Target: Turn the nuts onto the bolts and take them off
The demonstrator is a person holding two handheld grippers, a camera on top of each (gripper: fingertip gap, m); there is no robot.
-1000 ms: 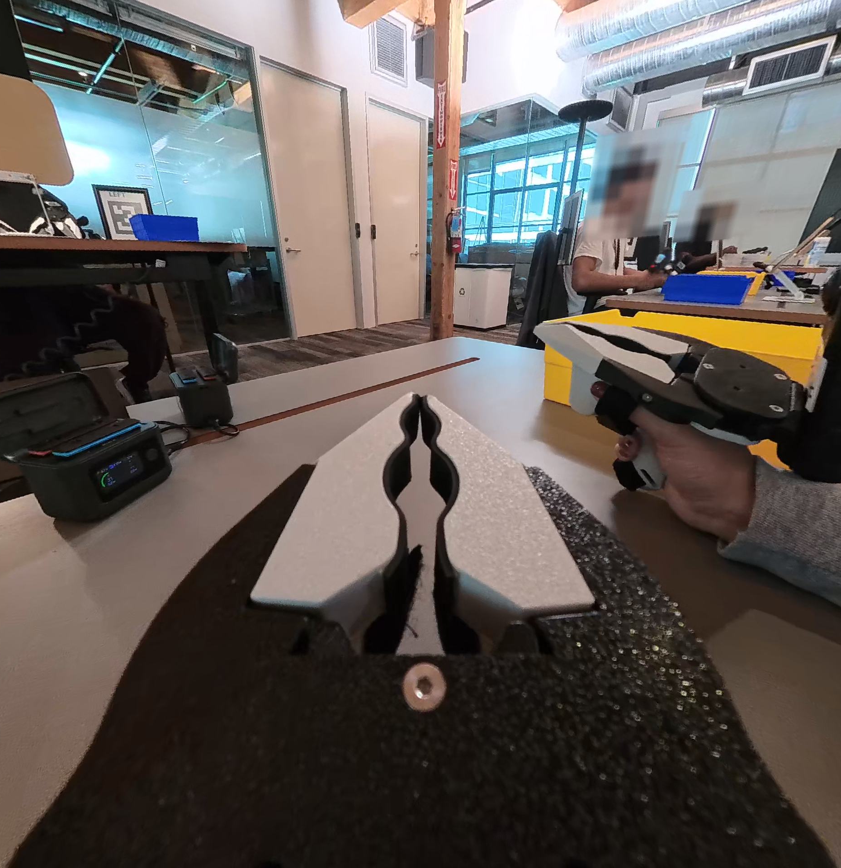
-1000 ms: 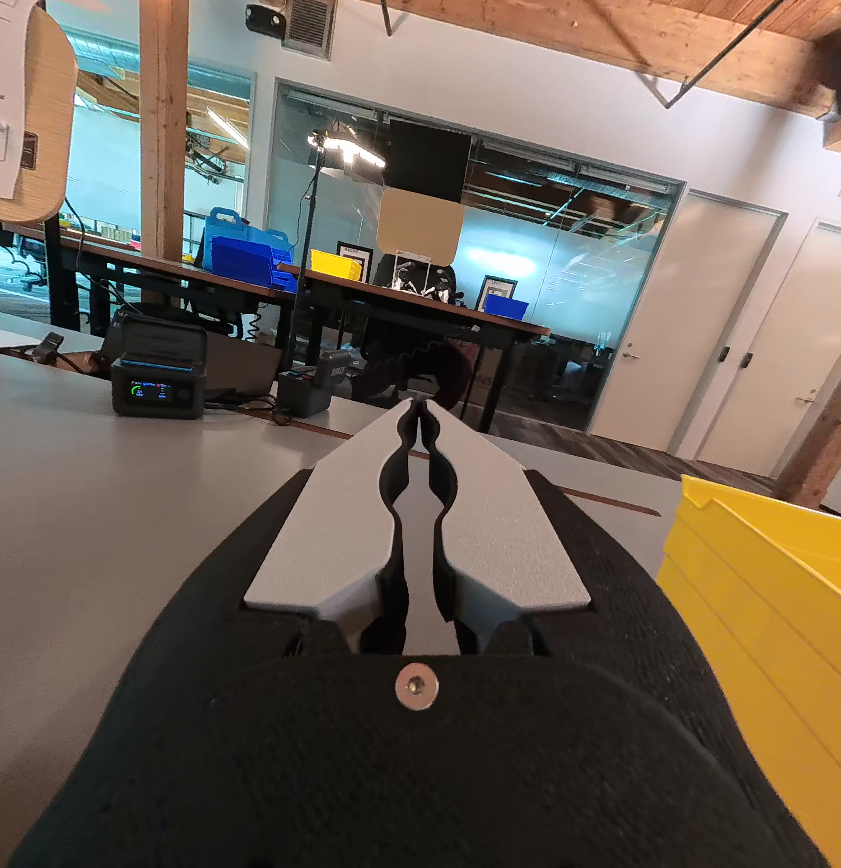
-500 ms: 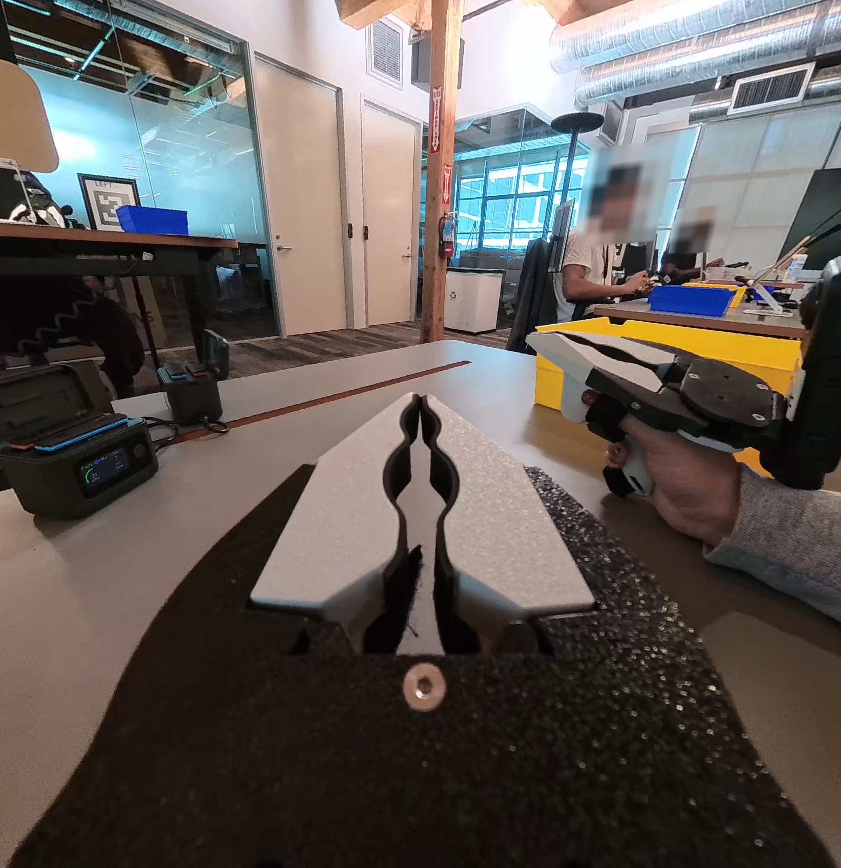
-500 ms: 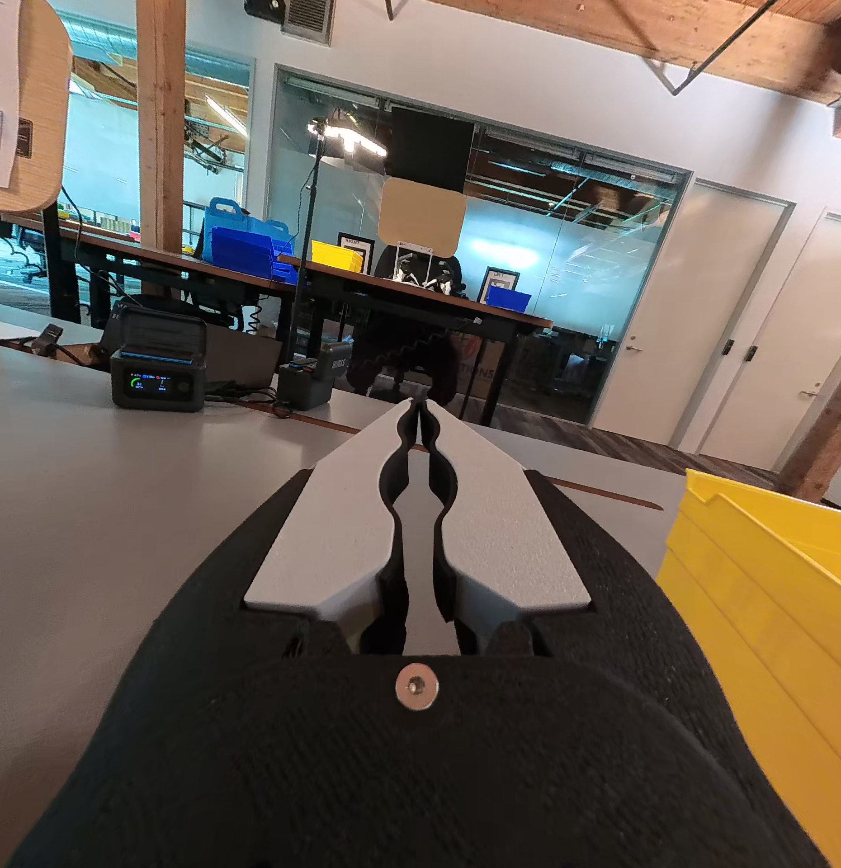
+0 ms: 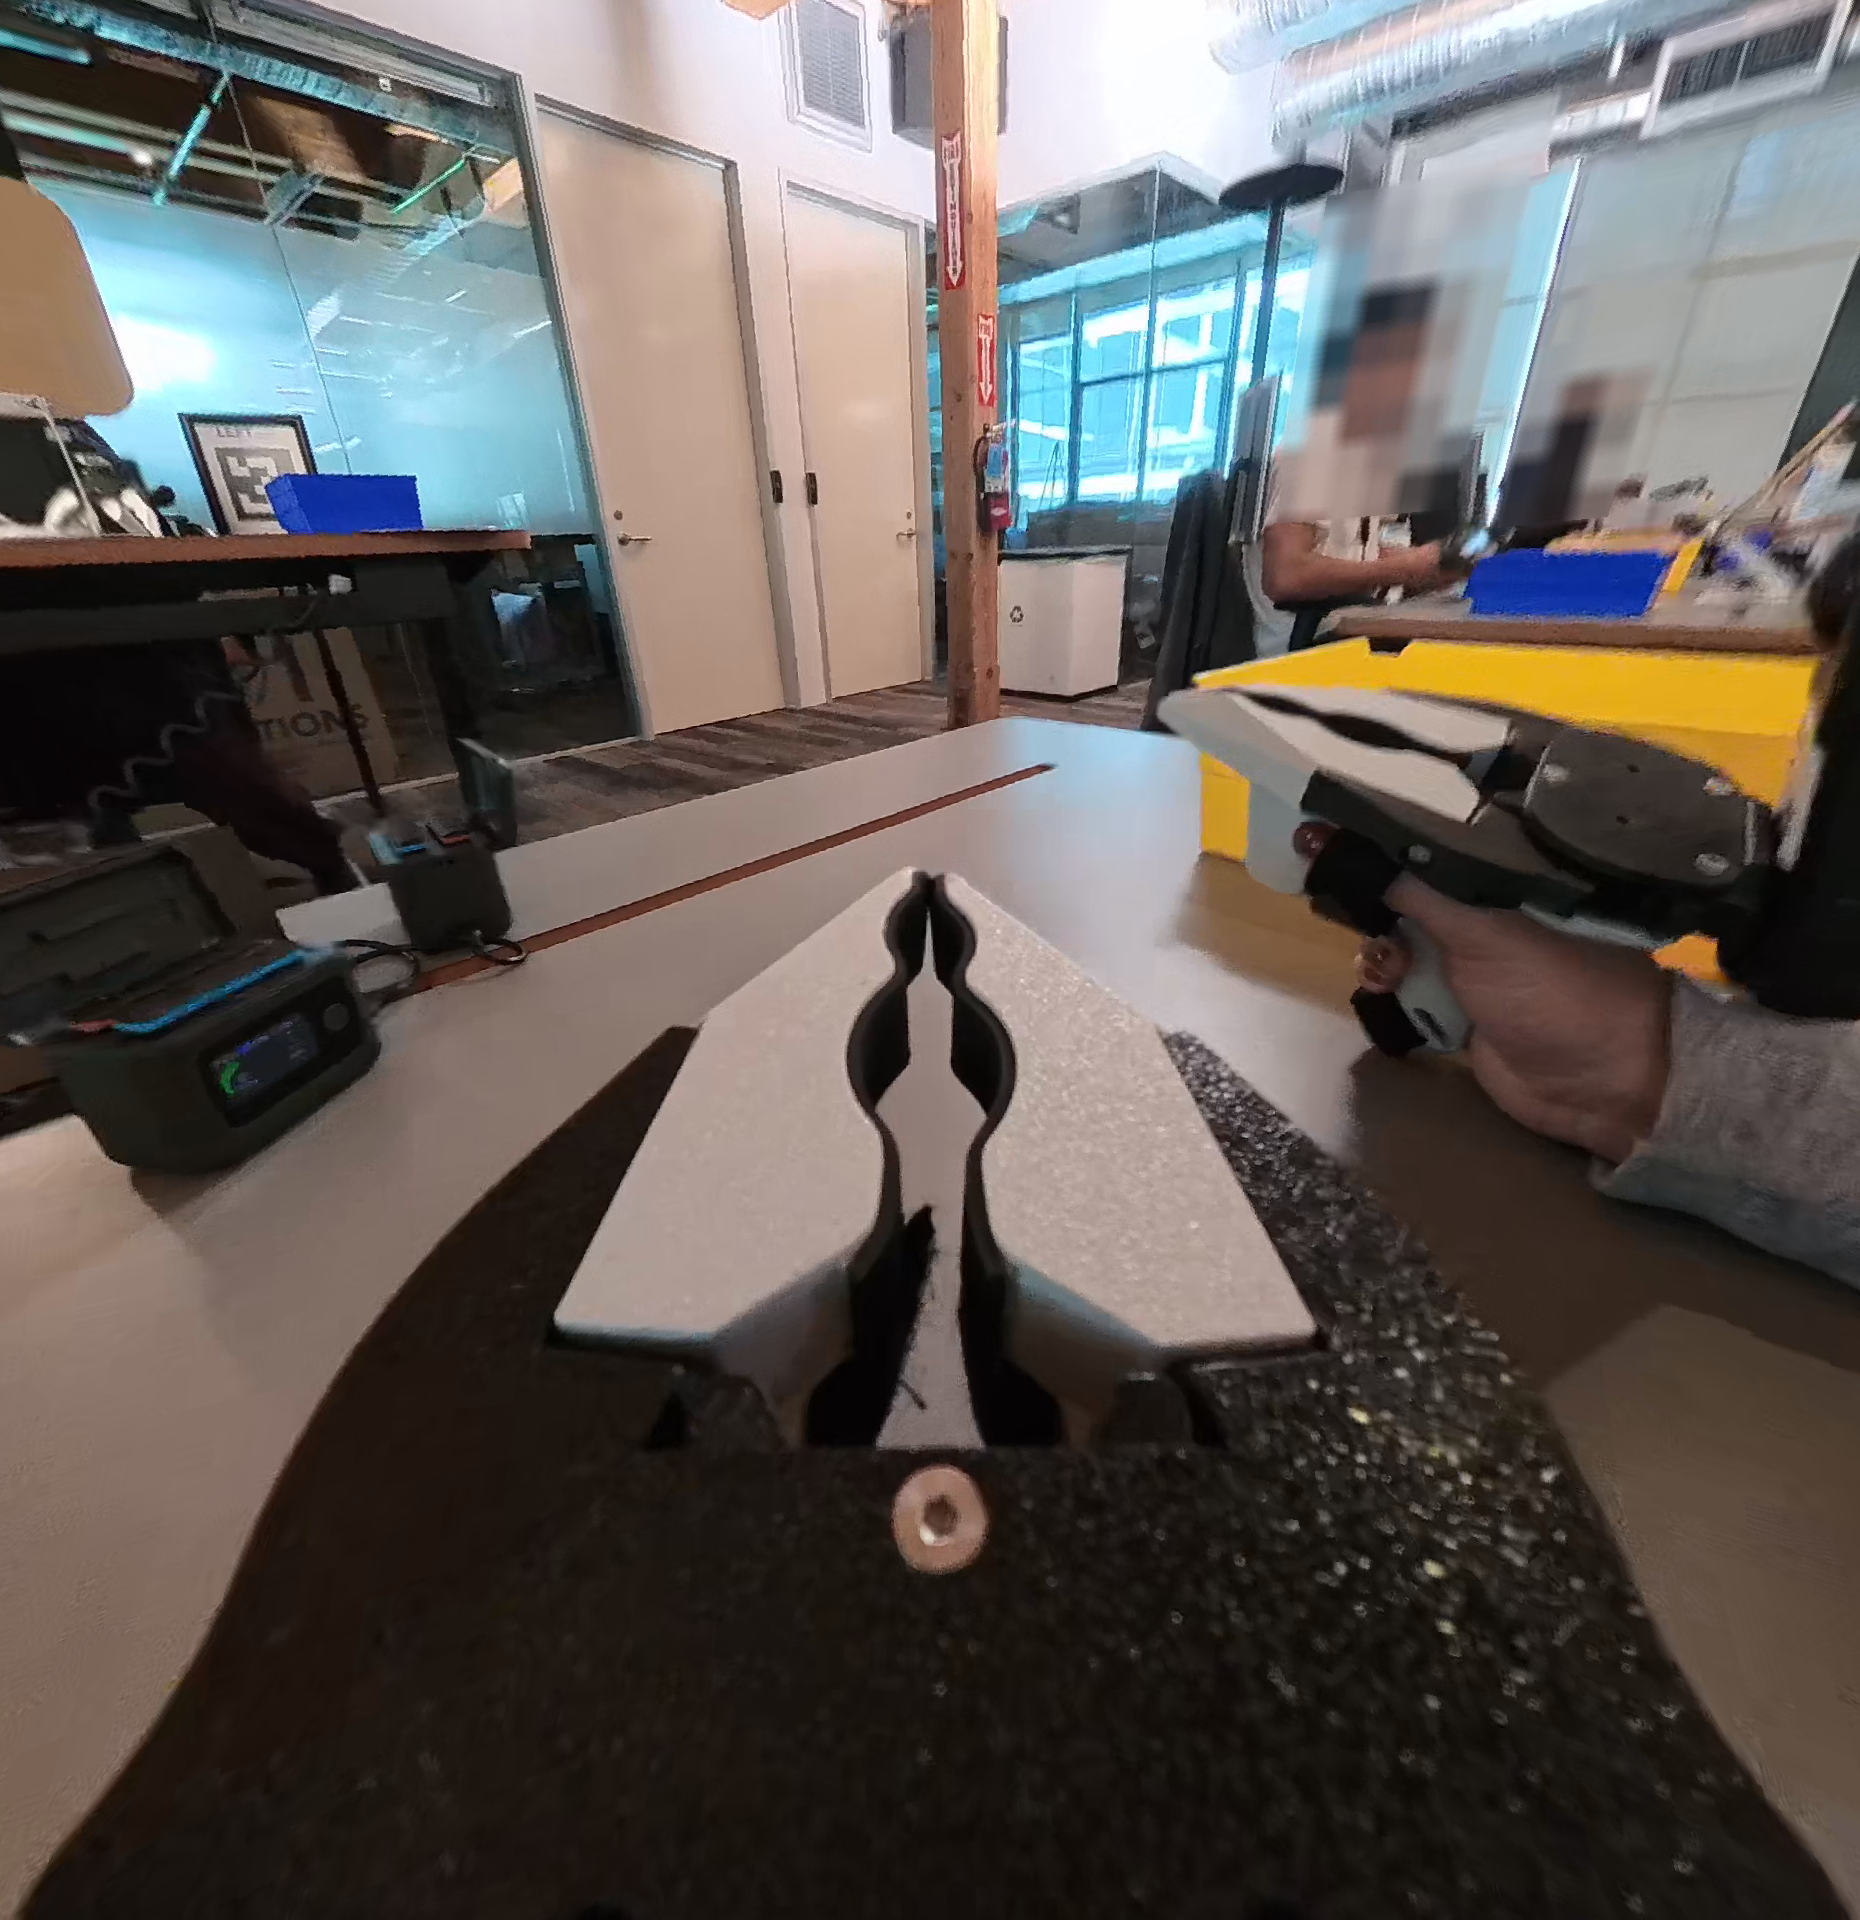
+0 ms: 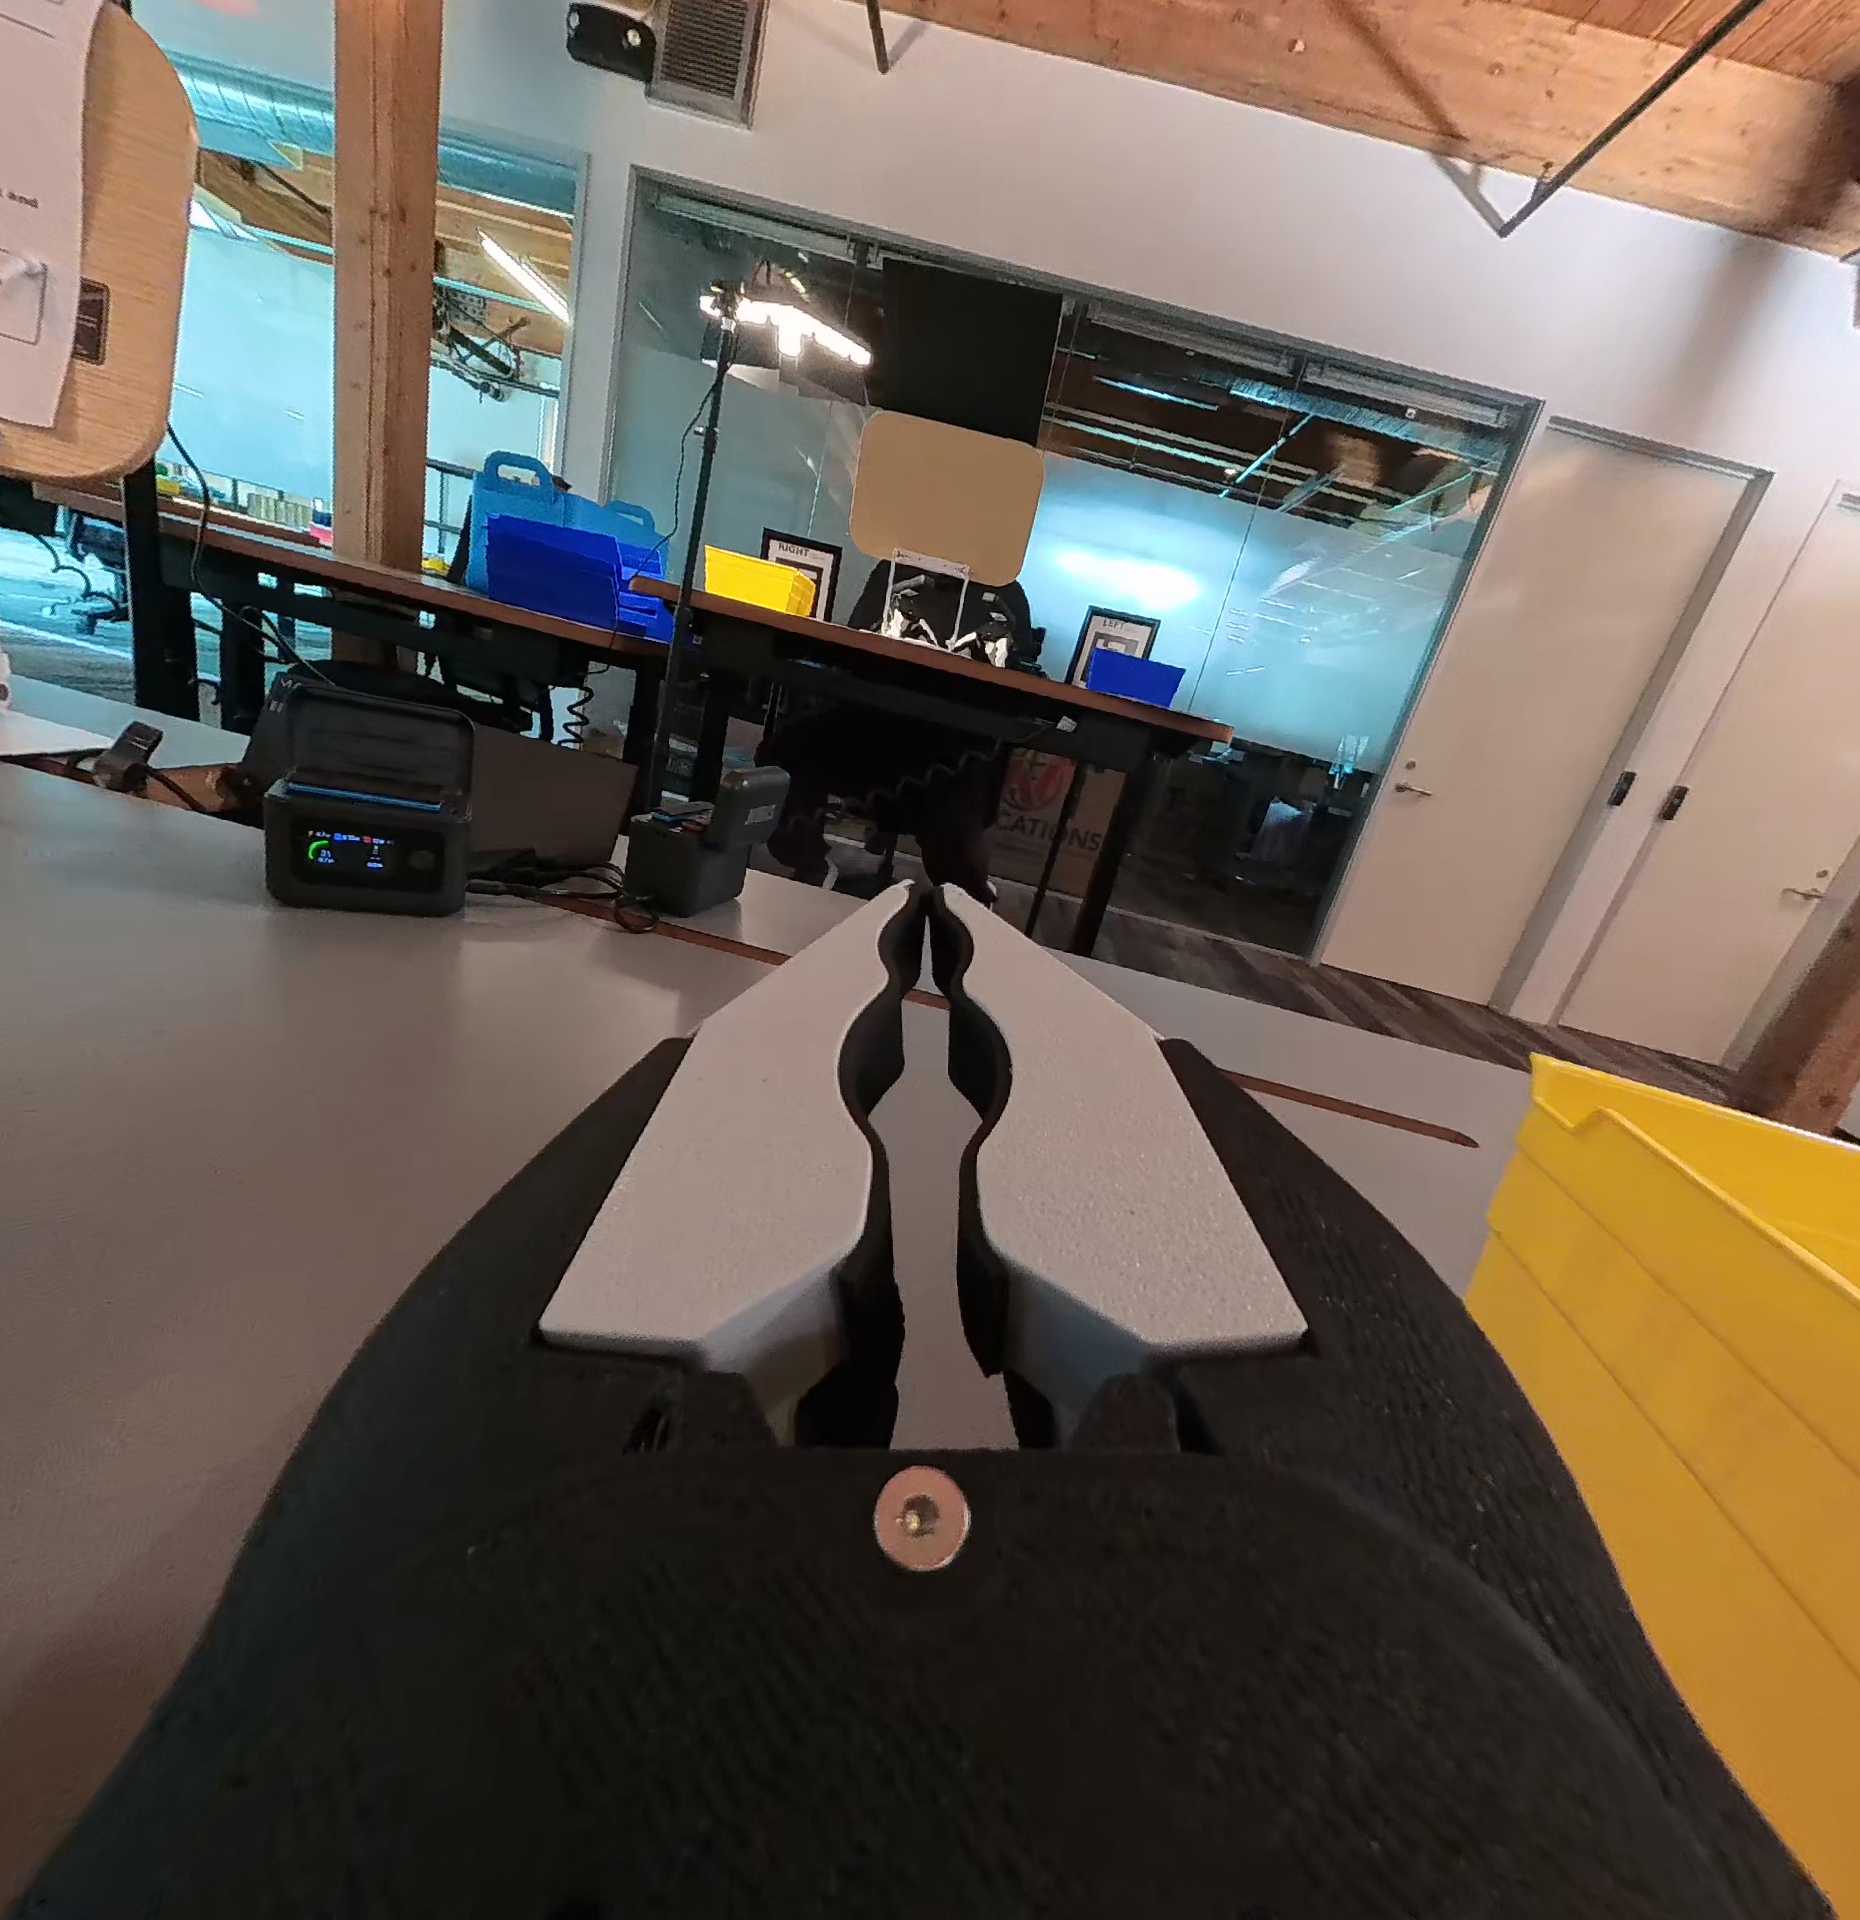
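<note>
While no nut or bolt showed anywhere in the left wrist view, the left gripper [image 5: 928,883] hovered low over the grey table [image 5: 230,1299] with its pale fingers drawn together at the tips and nothing between them. At three o'clock a hand [image 5: 1528,1029] in a grey sleeve held the right gripper [image 5: 1175,712], its fingers closed likewise and pointing toward nine o'clock, in front of the yellow bin [image 5: 1528,675]. Compared with a second earlier, that gripper sat a little higher and the whole view had swung slightly, the dark charger case [image 5: 209,1049] staying at nine o'clock; the background was motion-blurred, so the rig seemed to be moving.

In the right wrist view, the right gripper [image 6: 926,888] was also pressed together and empty, aimed across the table toward twelve o'clock. The charger case [image 6: 370,831] lay at ten o'clock, a smaller black dock [image 6: 697,847] just beside it, and the yellow bin [image 6: 1684,1299] filled four o'clock. The view had tipped up slightly since the earlier frames, the bin sliding lower.

My judgement: these small drifts changed nothing for the task. The nuts and bolts were probably inside the bin, whose interior neither camera showed, so the work had not begun.
</note>
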